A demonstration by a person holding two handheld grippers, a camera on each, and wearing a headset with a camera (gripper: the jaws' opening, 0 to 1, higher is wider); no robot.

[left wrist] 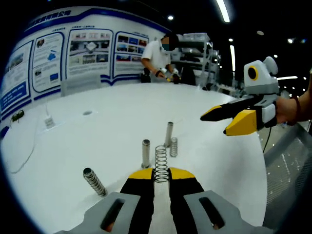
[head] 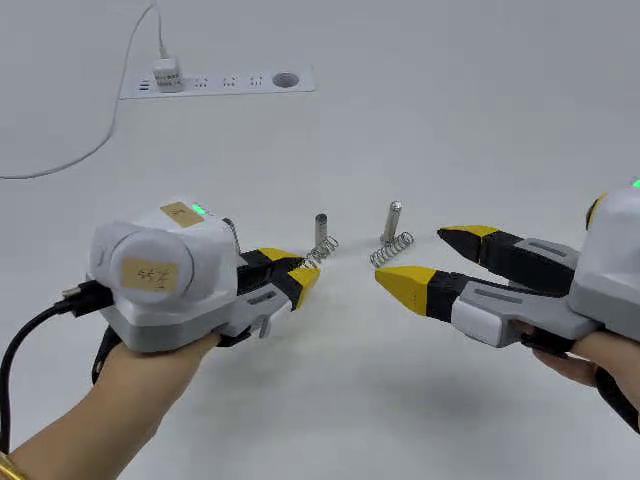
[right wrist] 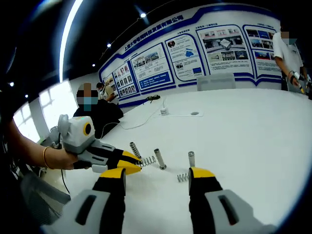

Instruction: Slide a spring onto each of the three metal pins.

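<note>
Left gripper (head: 304, 271), lower left of the head view: jaws pressed together on one end of a spring (head: 322, 248). The rest of the coil pokes forward past the tips, probably so the free end can be lined up over a pin top. In the left gripper view this spring rises from the pinch at bottom centre, just in front of the bare pin (left wrist: 146, 153), and is not on it yet. Right gripper (head: 426, 257), lower right of the head view: jaws spread wide, holding nothing and touching nothing. It hovers near the loose spring (head: 392, 250), and the wide gap suits a grab on it, my guess. The loose spring lies on the table (head: 450, 400) just beside the base of the second pin (head: 394, 220), centre frame, so it is handy for that pin. Both of these pins stand upright and uncovered. The third pin (left wrist: 93, 181), lower left of the left gripper view, already has a coil around it. Judged: one of three done, the second in hand. Farther back, at the upper left of the head view, a power strip (head: 217, 80) has one plug in it.
</note>
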